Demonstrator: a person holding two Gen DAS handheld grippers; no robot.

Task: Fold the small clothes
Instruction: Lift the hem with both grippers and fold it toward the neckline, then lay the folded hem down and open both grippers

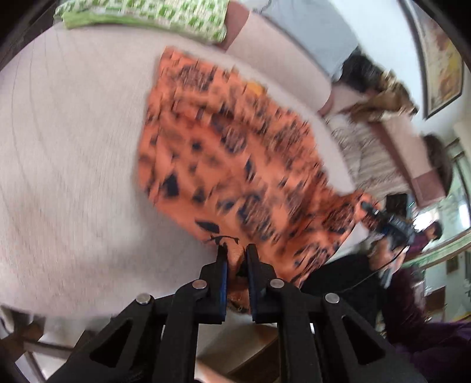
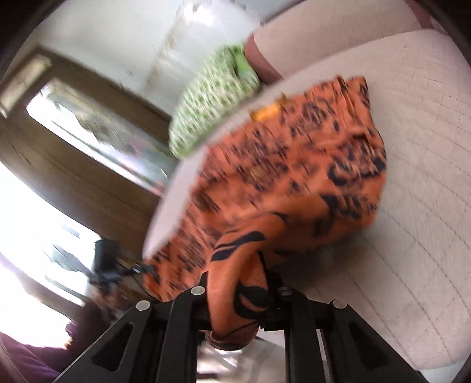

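An orange garment with dark blue print (image 1: 235, 153) lies spread on a pale beige cushion (image 1: 73, 176). My left gripper (image 1: 235, 253) is shut on the garment's near edge, cloth bunched between its fingers. In the right wrist view the same garment (image 2: 294, 165) is lifted at its near end and drapes over my right gripper (image 2: 235, 282), which is shut on the cloth; its fingertips are hidden under the fabric. My right gripper also shows far off in the left wrist view (image 1: 382, 218), at the garment's other corner. Both views are motion-blurred.
A green and white patterned pillow (image 1: 153, 17) lies at the cushion's far edge, also in the right wrist view (image 2: 212, 97). Other clothes (image 1: 368, 147) lie to the right on the sofa. A wooden door frame and a bright window (image 2: 59, 147) are at left.
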